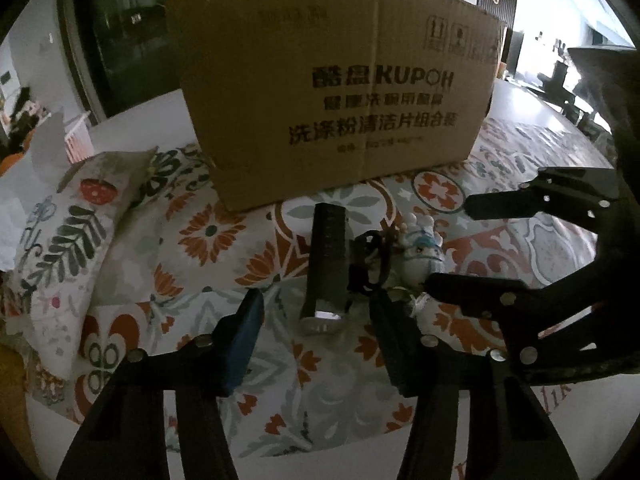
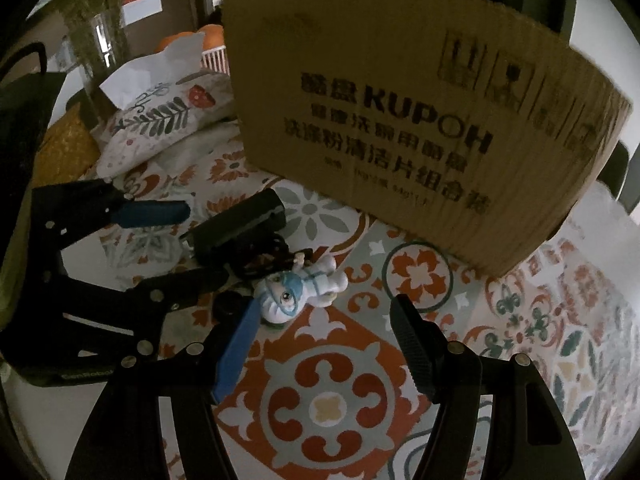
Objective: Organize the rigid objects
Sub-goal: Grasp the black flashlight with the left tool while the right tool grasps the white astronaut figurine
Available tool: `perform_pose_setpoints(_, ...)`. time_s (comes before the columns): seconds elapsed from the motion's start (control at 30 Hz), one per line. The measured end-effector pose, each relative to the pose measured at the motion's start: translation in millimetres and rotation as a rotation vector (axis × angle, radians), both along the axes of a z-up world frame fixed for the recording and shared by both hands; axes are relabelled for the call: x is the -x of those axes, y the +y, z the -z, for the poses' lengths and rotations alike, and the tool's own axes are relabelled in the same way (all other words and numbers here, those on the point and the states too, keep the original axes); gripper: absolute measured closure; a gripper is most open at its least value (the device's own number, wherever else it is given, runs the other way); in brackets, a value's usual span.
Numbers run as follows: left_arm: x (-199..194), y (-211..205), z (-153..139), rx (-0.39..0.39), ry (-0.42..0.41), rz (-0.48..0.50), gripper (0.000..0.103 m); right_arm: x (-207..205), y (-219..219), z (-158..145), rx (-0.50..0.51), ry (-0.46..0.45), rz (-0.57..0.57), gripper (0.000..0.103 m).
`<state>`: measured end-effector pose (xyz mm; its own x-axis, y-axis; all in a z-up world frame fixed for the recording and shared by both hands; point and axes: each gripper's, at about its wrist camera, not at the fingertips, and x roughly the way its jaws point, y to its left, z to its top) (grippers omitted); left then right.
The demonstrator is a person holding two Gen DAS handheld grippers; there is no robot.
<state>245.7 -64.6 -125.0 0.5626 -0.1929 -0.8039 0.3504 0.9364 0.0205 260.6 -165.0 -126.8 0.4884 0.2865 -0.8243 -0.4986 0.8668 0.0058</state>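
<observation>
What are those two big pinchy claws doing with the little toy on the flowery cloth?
A person holds two grippers, both open and empty. The left gripper hovers around a dark rectangular bar-shaped object. The right gripper hovers by a small white-and-blue doll figurine lying on the patterned tablecloth. A brown cardboard box stands behind them. Nothing is picked up yet.

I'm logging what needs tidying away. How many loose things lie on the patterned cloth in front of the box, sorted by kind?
Long black bar-shaped device: 1
White and blue ceramic figurine: 1
Black strap tangle: 1
Brown cardboard box: 1
Total: 4
</observation>
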Motion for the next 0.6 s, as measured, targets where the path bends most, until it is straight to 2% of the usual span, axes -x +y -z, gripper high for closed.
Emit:
perform_pose_setpoints(0.13,-2,-2,1,-0.037,-0.003,0.008,0.051,-3,0,4,-0.015,0.020,-0.033,0.034)
perform_pose_setpoints(0.33,-8,0,4,-0.042,0.020,0.000,0.056,-12,4,10,-0.022,0.035,-0.051,0.027)
perform_pose_setpoints(0.4,-11,1,5,-0.033,0.030,0.007,0.062,-15,6,12,-0.031,0.038,-0.060,0.027)
perform_pose_setpoints(0.6,-16,0,7,0.004,0.033,0.029,0.072,-18,4,14,-0.071,0.026,-0.043,0.028)
